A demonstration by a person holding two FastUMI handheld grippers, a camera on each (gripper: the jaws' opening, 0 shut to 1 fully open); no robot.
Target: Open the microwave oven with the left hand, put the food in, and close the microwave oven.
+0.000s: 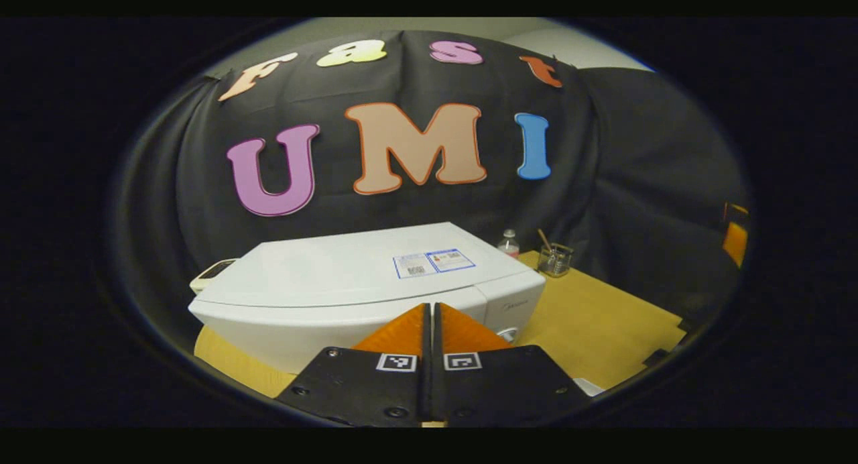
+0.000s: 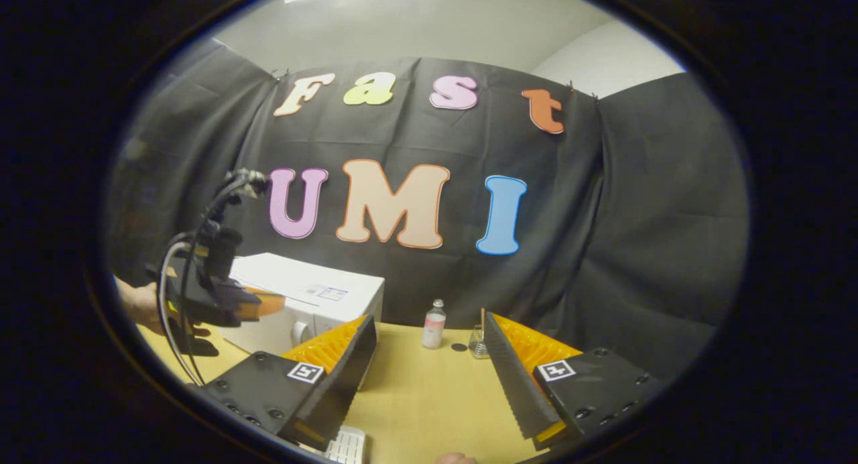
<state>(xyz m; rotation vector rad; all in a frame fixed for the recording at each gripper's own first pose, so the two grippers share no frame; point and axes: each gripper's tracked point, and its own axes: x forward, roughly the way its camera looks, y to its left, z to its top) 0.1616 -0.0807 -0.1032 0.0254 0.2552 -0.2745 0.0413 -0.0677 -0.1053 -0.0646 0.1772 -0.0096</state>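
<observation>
A pale wooden counter (image 2: 429,390) stands in a booth hung with black cloth, a light wall showing above it. The white microwave (image 1: 362,283) sits on the counter's left part, its door shut. Near its right side stand a small bottle (image 2: 434,323) and a glass jar (image 2: 477,342) with a stick in it.

In the left gripper view, the left tongs (image 1: 432,316) are closed, fingers meeting with nothing between them, just before the microwave's front. In the right gripper view, the right tongs (image 2: 429,357) are spread wide and empty above the counter. A hand (image 2: 144,306) holds the left tongs close to the microwave's front.
</observation>
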